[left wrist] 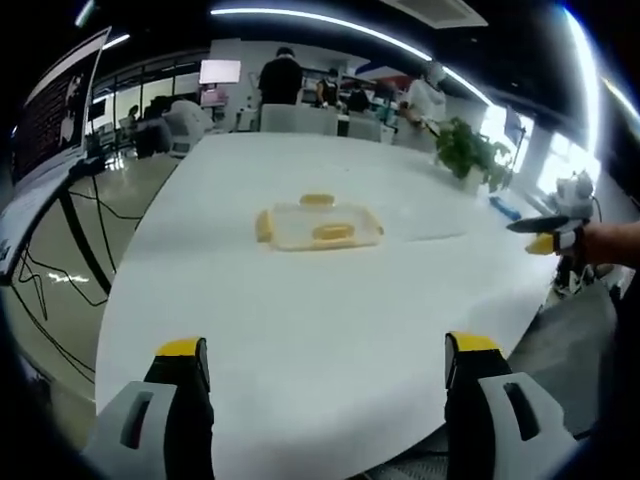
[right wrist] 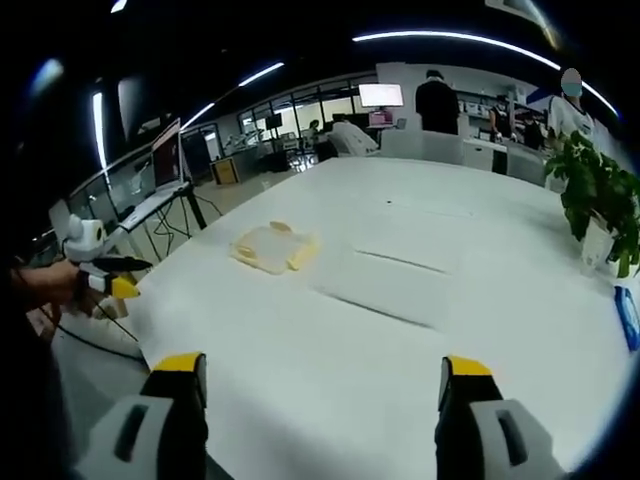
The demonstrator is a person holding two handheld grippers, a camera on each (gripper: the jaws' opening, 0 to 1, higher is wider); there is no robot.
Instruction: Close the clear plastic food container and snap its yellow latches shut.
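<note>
The clear plastic food container with yellow latches (left wrist: 318, 225) is seen lying flat on the long white table (left wrist: 300, 330), well away from both tools, and whether its lid is pressed fully down cannot be told. In the left gripper view, the left gripper (left wrist: 325, 350) is held over the near table edge, its yellow-tipped grey jaws spread wide with nothing between them. At the right of that view the right gripper (left wrist: 545, 235) is glimpsed in a hand (left wrist: 605, 243). In the right gripper view, the right gripper's jaws are likewise parted and empty, the container (right wrist: 273, 247) is found ahead to the left, and a potted green plant (right wrist: 600, 200) is noted on the table's right side
</note>
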